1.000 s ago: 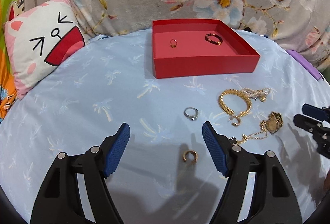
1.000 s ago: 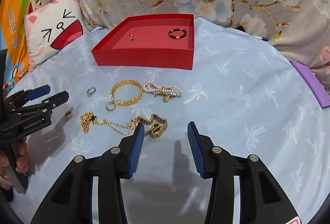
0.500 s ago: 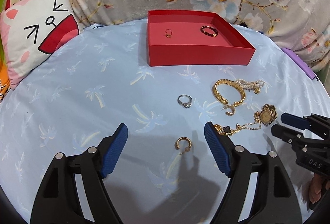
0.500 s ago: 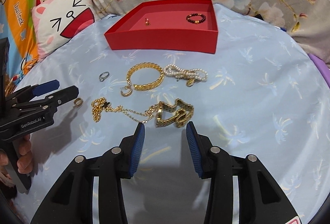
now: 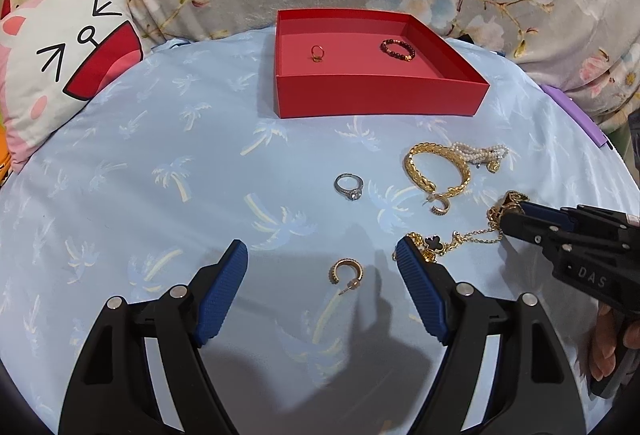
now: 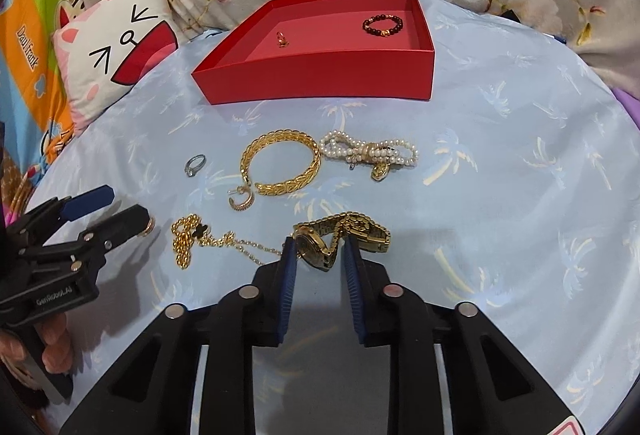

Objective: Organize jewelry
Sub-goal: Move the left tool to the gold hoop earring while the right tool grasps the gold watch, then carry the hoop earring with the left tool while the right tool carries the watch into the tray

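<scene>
Right wrist view has the right claw [image 6: 318, 255] down on the bed [image 6: 520, 195], its blue fingers straddling the gold watch [image 6: 340, 237]; they're close on either side, but I can't tell if they're actually pinching it or just around it. A gold chain necklace [image 6: 208, 239] trails off to the left of the watch. Further back sit a gold bangle [image 6: 280, 163], a pearl bracelet [image 6: 372, 153], a silver ring [image 6: 195, 165] and a gold hoop earring [image 6: 242, 199] just near of the bangle. The red box [image 6: 320, 83] is at the far side with a small gold ring [image 6: 282, 39] and a dark beaded bracelet [image 6: 383, 26] inside. In the left wrist view the left claw [image 5: 322, 267] is spread wide open, not gripping anything, with a second gold hoop earring [image 5: 346, 272] lying on the sheet between its fingers. A cat-face pillow [image 5: 60, 63] sits far left.
</scene>
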